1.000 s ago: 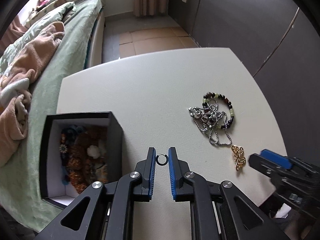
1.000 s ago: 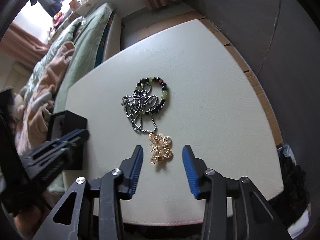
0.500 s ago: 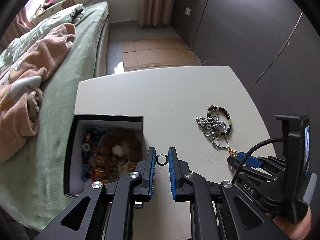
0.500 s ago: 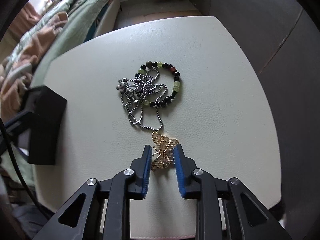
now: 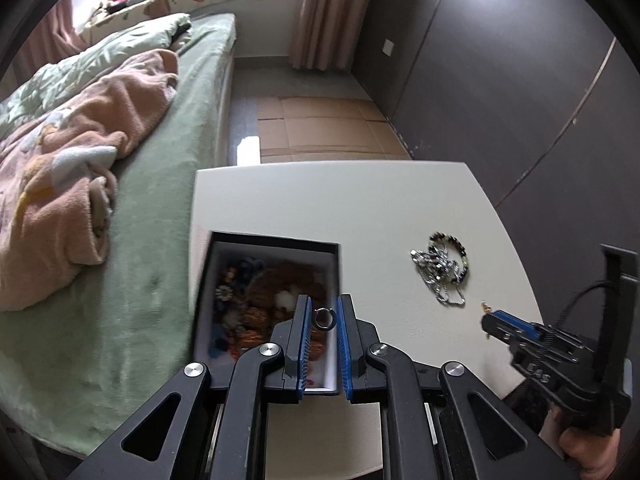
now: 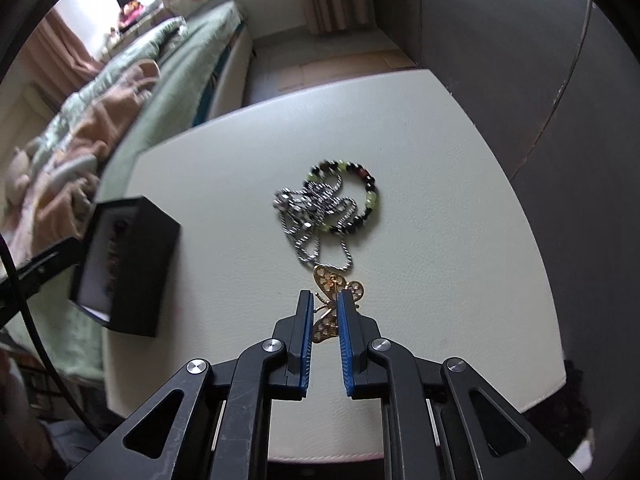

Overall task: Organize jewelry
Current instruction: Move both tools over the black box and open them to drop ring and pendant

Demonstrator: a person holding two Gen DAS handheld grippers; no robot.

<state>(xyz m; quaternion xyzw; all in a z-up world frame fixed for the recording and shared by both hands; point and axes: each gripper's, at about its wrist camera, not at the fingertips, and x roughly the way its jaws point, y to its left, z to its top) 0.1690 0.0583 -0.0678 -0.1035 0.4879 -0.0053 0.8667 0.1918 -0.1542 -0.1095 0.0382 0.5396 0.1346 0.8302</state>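
My left gripper [image 5: 323,312] is shut on a small dark ring [image 5: 323,318] and holds it over the right part of the open black jewelry box [image 5: 276,249], which holds several beaded pieces. My right gripper [image 6: 325,307] is shut on a gold butterfly brooch [image 6: 334,284] at the near side of the white table [image 6: 440,184]. A silver chain [image 6: 310,210] lies tangled with a beaded bracelet [image 6: 370,198] just beyond the brooch. The right gripper also shows in the left wrist view [image 5: 490,322], and the box shows in the right wrist view [image 6: 132,260].
A bed with green sheets [image 5: 160,240] and a pink blanket [image 5: 80,152] runs along the table's left side. A dark wall [image 5: 520,80] stands to the right. Cardboard sheets [image 5: 320,124] cover the floor beyond the table.
My left gripper has carried the ring left and up, from beside the box to over it. My right gripper has closed on the butterfly brooch and tilted it up.
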